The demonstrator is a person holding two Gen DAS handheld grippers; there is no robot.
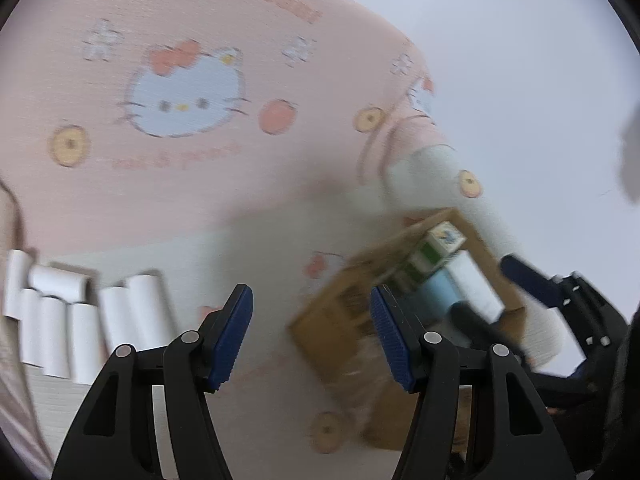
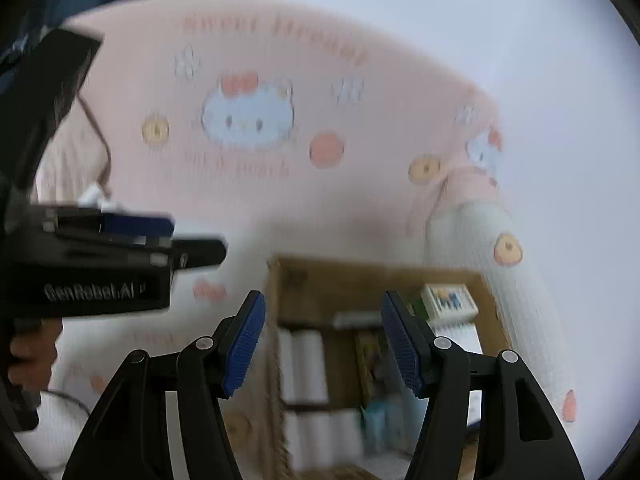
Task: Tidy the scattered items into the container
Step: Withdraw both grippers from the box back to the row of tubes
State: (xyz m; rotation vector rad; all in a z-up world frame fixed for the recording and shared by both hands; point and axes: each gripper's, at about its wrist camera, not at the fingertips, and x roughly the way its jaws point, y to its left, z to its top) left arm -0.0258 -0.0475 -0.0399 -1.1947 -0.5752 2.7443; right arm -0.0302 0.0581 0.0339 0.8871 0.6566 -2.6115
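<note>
A brown cardboard box (image 1: 340,320) lies on the bed, also in the right wrist view (image 2: 312,280). It holds white paper rolls (image 2: 308,364), a small printed carton (image 2: 448,300) and light blue packs (image 2: 384,420). Several loose white rolls (image 1: 80,320) lie at the left. My left gripper (image 1: 312,336) is open and empty above the bed between the rolls and the box; it also shows in the right wrist view (image 2: 188,236). My right gripper (image 2: 323,348) is open and empty over the box; it also shows in the left wrist view (image 1: 492,292). Both views are blurred by motion.
A pink Hello Kitty blanket (image 1: 180,100) fills the background, with a white quilted part (image 2: 488,264) beside the box. A white wall (image 1: 520,60) stands behind. A hand (image 2: 28,356) holds the left gripper's handle.
</note>
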